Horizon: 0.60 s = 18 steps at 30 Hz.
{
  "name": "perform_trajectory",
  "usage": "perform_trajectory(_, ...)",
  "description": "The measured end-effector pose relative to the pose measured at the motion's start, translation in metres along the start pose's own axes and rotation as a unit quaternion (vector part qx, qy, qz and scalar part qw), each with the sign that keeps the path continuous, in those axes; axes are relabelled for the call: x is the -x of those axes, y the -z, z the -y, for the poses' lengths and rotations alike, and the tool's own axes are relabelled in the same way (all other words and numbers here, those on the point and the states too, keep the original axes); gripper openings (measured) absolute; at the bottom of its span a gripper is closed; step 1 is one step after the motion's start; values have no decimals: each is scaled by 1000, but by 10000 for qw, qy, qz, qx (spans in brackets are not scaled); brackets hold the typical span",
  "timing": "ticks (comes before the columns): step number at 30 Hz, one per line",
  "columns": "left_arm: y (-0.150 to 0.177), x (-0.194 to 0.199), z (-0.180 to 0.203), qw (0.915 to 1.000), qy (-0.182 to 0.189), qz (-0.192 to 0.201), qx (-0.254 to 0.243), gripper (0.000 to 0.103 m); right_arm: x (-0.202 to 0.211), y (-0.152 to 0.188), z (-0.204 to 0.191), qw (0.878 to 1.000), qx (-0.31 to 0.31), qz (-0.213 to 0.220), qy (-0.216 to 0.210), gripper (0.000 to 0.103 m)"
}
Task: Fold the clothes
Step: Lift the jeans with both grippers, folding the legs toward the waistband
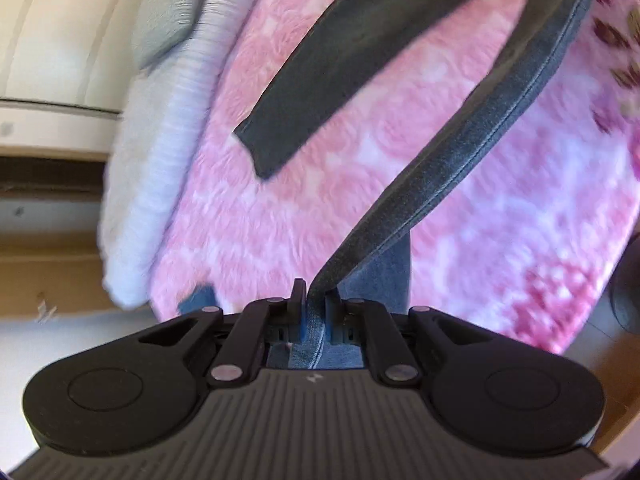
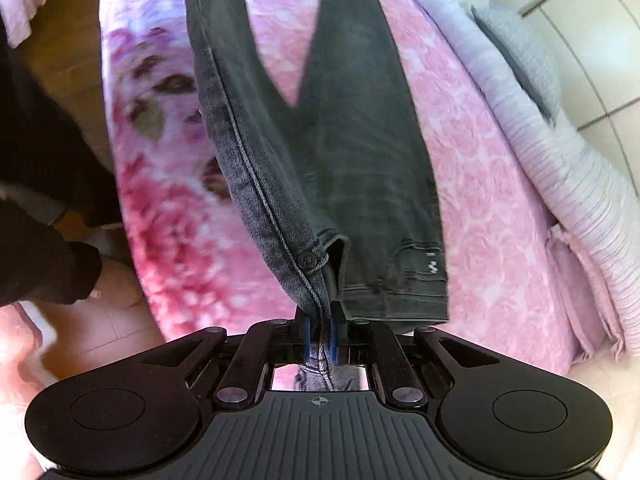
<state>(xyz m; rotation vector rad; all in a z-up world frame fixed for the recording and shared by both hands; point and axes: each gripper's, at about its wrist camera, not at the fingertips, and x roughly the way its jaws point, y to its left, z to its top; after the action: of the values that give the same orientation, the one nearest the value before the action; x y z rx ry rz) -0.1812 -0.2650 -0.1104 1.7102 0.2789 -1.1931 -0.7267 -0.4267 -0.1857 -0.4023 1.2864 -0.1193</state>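
A pair of dark grey jeans point(image 2: 360, 152) hangs stretched above a pink blanket-covered bed point(image 2: 500, 200). My right gripper point(image 2: 320, 320) is shut on the waistband, just below the button point(image 2: 307, 259). In the left wrist view, my left gripper point(image 1: 316, 300) is shut on the seamed edge of one trouser leg point(image 1: 460, 164), which runs taut up and to the right. The other leg point(image 1: 320, 80) hangs free, its hem end point(image 1: 260, 148) over the blanket point(image 1: 320, 220). The back pocket with a small label point(image 2: 424, 264) faces the right wrist camera.
A white ribbed quilt point(image 2: 560, 168) and a grey pillow point(image 2: 520, 52) lie along the bed's far side, near cream cupboard doors point(image 1: 60, 40). A person's dark sleeve and hand point(image 2: 60, 272) are at the left over a wooden floor point(image 2: 100, 332). Blue cloth point(image 1: 384, 272) shows below the left gripper.
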Motion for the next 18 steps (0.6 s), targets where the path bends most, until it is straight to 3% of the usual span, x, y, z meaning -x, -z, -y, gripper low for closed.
perform_trajectory(3, -38, -43, -55, 9979, 537, 60, -354, 8, -23, -8, 42, 9990, -338, -187, -207, 7)
perform_trajectory(9, -117, -128, -125, 9858, 1173, 161, -1190, 8, -69, -23, 125, 9914, -1012, -560, -619, 7)
perform_trajectory(15, -198, -204, -154, 9723, 1740, -92, -1558, 8, -117, -21, 189, 9773, -1636, -781, -1098, 7)
perform_trajectory(18, -232, -233, -160, 9706, 1816, -252, -1560, 8, -143, -12, 212, 9682, -1925, -821, -1369, 8)
